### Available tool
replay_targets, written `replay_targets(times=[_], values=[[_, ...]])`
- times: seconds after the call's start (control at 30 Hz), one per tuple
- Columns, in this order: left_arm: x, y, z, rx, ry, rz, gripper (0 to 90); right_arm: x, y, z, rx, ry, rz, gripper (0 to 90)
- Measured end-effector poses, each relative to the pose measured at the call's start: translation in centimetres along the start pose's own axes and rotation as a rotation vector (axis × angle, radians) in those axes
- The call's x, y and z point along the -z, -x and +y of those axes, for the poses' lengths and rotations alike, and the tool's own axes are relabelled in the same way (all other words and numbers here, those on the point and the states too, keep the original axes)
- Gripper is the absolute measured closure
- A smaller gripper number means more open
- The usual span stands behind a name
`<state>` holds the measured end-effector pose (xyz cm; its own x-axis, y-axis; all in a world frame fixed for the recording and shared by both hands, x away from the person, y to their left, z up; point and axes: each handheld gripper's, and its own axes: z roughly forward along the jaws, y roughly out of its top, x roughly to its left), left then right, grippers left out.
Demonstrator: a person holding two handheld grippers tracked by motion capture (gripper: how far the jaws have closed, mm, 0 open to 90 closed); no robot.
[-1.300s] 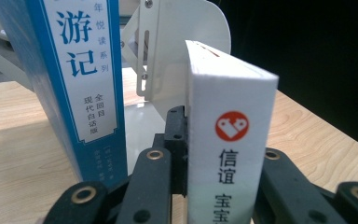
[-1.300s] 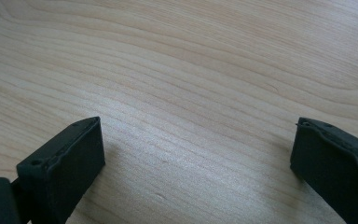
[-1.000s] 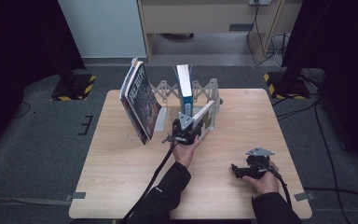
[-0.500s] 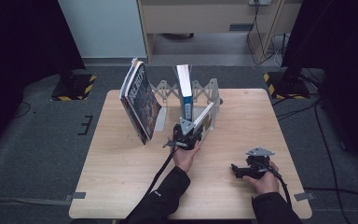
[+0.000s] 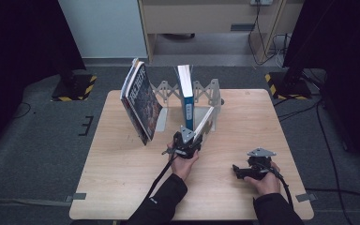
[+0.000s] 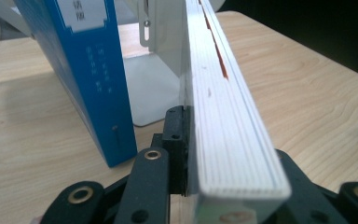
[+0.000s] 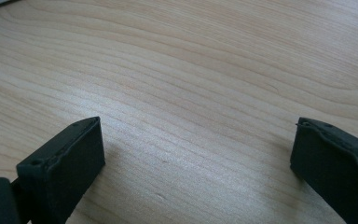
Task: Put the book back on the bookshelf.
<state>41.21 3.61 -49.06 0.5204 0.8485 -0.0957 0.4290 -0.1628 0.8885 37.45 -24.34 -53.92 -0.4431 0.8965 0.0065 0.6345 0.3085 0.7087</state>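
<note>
Now the white book (image 6: 228, 116) is clamped edge-on by the left gripper (image 5: 187, 140), angled for racking; the right gripper (image 7: 196, 158) is held wide open, empty.

Even overhead light falls on the pale bench (image 5: 122, 187) in the high view, while the frame's left and right edges sink into near-black. The picture is soft and grainy. In the left gripper view the nearest page edges blur; shadows stay faint.
</note>
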Motion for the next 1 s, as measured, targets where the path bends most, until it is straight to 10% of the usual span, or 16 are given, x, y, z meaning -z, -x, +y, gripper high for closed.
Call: replay_targets(times=[0.67, 1.0], values=[[-1.7, 0.5, 0.7, 0.004, 0.002, 0.003, 71.3, 0.0, 0.0, 0.0, 0.0, 0.0, 0.0, 3.0], [0.5, -0.4, -0.5, -0.003, 0.032, -0.05, 61.7, 0.0, 0.0, 0.0, -0.001, -0.001, 0.0, 2.9]])
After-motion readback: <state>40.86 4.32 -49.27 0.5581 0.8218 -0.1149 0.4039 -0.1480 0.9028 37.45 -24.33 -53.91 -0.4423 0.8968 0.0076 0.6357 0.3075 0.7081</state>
